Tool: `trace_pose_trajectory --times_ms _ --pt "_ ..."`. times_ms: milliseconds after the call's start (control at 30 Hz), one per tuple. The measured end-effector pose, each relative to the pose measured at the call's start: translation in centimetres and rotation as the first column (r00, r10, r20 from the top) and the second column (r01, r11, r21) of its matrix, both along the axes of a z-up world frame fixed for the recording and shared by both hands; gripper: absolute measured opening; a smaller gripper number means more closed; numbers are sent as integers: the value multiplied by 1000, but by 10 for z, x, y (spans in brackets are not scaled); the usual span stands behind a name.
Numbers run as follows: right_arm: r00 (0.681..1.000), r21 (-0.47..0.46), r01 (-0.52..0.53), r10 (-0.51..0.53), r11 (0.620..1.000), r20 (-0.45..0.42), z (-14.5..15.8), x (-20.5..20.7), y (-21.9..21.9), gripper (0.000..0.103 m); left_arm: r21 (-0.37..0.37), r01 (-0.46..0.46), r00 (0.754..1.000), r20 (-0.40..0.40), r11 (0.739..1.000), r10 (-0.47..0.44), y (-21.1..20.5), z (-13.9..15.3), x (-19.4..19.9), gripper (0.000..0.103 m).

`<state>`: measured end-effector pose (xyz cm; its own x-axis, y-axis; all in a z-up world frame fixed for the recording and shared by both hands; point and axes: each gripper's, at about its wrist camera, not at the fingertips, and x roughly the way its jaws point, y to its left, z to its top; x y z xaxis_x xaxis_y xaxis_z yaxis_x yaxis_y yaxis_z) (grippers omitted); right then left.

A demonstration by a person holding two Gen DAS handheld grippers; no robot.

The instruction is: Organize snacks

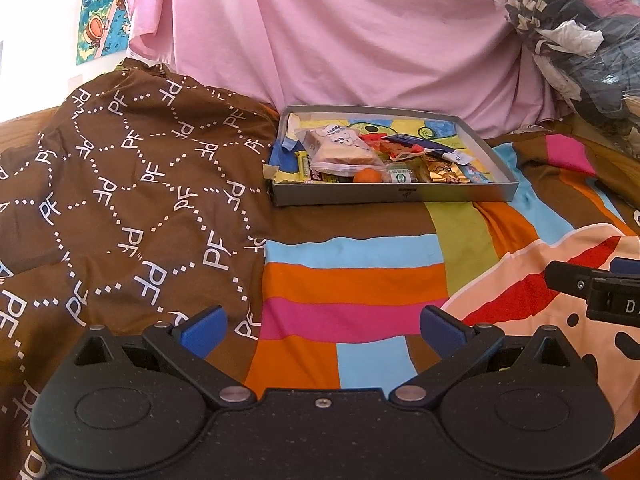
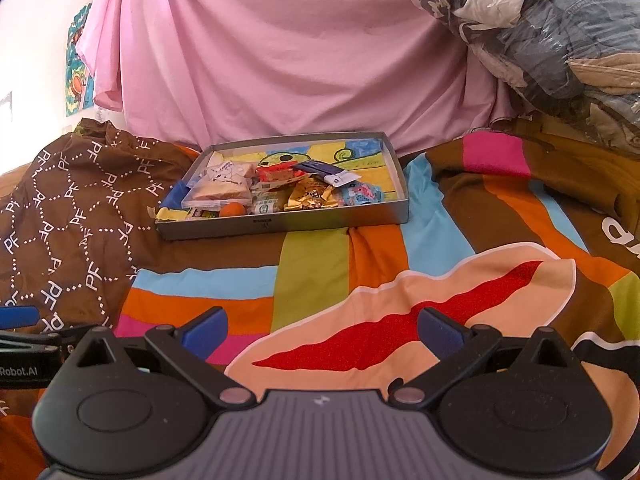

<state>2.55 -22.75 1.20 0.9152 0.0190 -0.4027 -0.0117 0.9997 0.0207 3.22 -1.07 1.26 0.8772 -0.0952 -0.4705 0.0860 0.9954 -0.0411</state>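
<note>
My left gripper (image 1: 322, 330) and right gripper (image 2: 322, 332) hang spread and empty near me; the snacks (image 2: 276, 192) sit heaped in the far tray (image 2: 280, 224) (seemingly none loose on the bed (image 2: 312, 276)), gathered, perhaps unsorted.

Grey shallow tray (image 1: 400, 194), open, flat on striped bed, far centre | snacks (image 1: 384, 156) heaped at its left: clear sandwich bag (image 1: 340, 152), orange ball (image 1: 367, 176), gold packet (image 1: 444, 172)
</note>
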Motion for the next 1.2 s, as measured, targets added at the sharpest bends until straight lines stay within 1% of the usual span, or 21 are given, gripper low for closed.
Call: trace_pose_trajectory --times_ms 767,1200 --pt "1000 0 -1 1 1000 11 2 -1 1 103 -2 6 1000 -2 1000 -6 -1 1 -2 102" --pt "1000 7 -7 7 1000 0 1 -1 1 103 -3 11 1000 -3 1000 -12 -2 0 -5 102"
